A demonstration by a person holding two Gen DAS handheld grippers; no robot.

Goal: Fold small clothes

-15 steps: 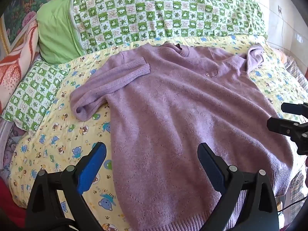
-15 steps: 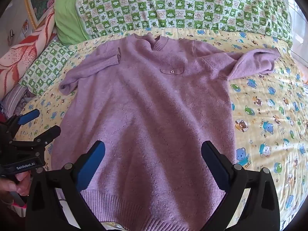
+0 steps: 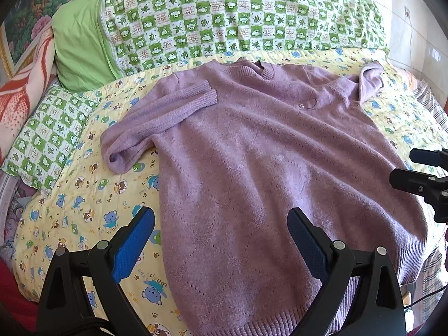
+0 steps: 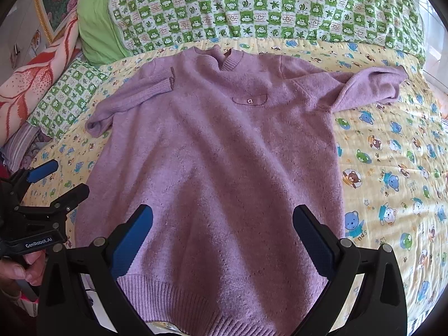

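Observation:
A purple knitted sweater [image 3: 252,168] lies flat, front up, on the bed; it also shows in the right wrist view [image 4: 224,154]. Its left sleeve [image 3: 156,120] is folded back onto the shoulder. Its right sleeve [image 4: 369,86] is bent out to the right. My left gripper [image 3: 221,238] is open and empty, above the sweater's lower left edge. My right gripper [image 4: 224,235] is open and empty, above the sweater's hem [image 4: 196,302]. Each gripper shows at the edge of the other's view: the right one [image 3: 420,173] and the left one [image 4: 53,179].
The bed carries a yellow sheet with cartoon bears [image 4: 392,173]. A green checked quilt [image 3: 238,16] and a green pillow [image 3: 81,47] lie behind the sweater. A small checked pillow [image 3: 47,137] and a red patterned blanket [image 3: 22,89] lie at the left.
Both grippers have shifted only slightly; the sweater looks unmoved and both grippers stay open.

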